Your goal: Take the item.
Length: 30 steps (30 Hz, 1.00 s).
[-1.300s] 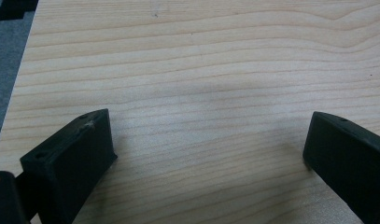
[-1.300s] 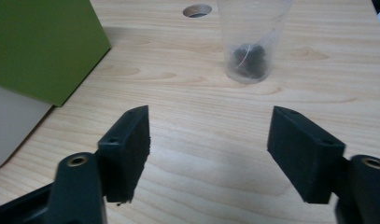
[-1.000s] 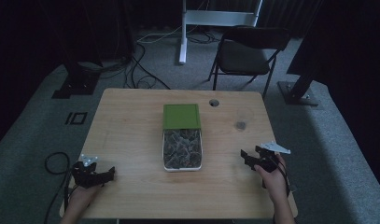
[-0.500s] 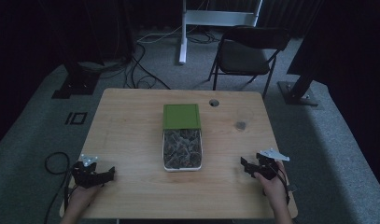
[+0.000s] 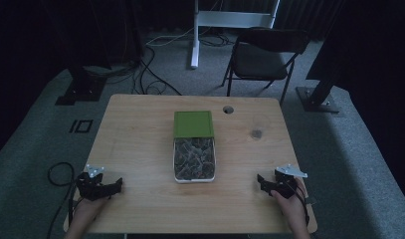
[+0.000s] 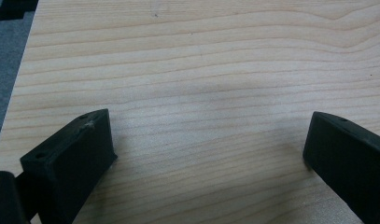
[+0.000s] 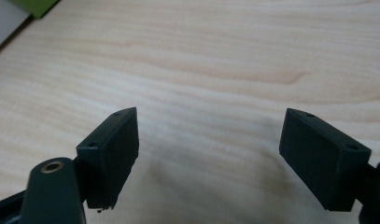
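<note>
A white rectangular tray (image 5: pixel 214 164) of dark, mottled small pieces lies at the middle of the pale wooden surface (image 5: pixel 140 144), its far end touching a flat green square lid (image 5: pixel 193 123). To its right, well apart, sits a small dark object (image 5: pixel 256 133), too small to identify, and a round hole (image 5: pixel 228 109) pierces the surface near the far edge. The left tongs (image 5: pixel 115 185), black, rest near the front left corner, released, jaws wide apart over bare wood. The right tongs (image 5: pixel 261 181), near the front right corner, are likewise released and hold nothing. A black folding chair (image 5: pixel 262 57) stands on grey carpet beyond.
</note>
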Available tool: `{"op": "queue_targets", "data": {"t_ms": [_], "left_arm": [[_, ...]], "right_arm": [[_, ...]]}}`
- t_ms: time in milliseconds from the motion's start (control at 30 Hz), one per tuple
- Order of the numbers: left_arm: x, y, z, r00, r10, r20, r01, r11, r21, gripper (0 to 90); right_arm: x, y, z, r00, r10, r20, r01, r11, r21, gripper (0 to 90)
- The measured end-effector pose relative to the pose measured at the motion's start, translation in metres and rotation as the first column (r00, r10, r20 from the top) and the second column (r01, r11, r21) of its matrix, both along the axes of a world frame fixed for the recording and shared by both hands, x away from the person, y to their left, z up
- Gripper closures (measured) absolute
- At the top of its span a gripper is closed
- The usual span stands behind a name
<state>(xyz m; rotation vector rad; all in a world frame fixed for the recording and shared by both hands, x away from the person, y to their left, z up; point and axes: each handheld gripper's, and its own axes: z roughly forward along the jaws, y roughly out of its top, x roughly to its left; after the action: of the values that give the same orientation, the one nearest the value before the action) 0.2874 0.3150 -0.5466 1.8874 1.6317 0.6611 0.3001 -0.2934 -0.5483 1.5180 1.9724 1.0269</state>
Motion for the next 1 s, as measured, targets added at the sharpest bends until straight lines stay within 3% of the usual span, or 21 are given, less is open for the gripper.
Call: {"op": "queue_targets", "data": {"t_ms": [267,367,500,1000], "left_arm": [[0.000,0.000,0.000,1.0000,0.000,0.000,0.000,1.0000,0.000,2.3],[0.000,0.000,0.000,1.0000,0.000,0.000,0.000,1.0000,0.000,2.3],[0.000,0.000,0.000,1.0000,0.004,0.000,-0.004,1.0000,0.000,2.3],[-0.001,0.000,0.000,0.9999,0.010,0.000,-0.010,0.9999,0.001,2.3]], "right_arm": [[-0.010,0.001,-0.002,0.9989,-0.013,-0.044,0.011,0.999,-0.046,18.8],[-0.011,0.003,-0.002,0.9990,-0.001,-0.044,-0.001,0.999,-0.053,18.2],[-0.012,0.008,-0.003,0.9989,0.006,-0.046,-0.011,0.995,-0.100,16.5],[-0.011,0.010,-0.003,0.9985,0.009,-0.053,-0.014,0.995,-0.101,12.8]]}}
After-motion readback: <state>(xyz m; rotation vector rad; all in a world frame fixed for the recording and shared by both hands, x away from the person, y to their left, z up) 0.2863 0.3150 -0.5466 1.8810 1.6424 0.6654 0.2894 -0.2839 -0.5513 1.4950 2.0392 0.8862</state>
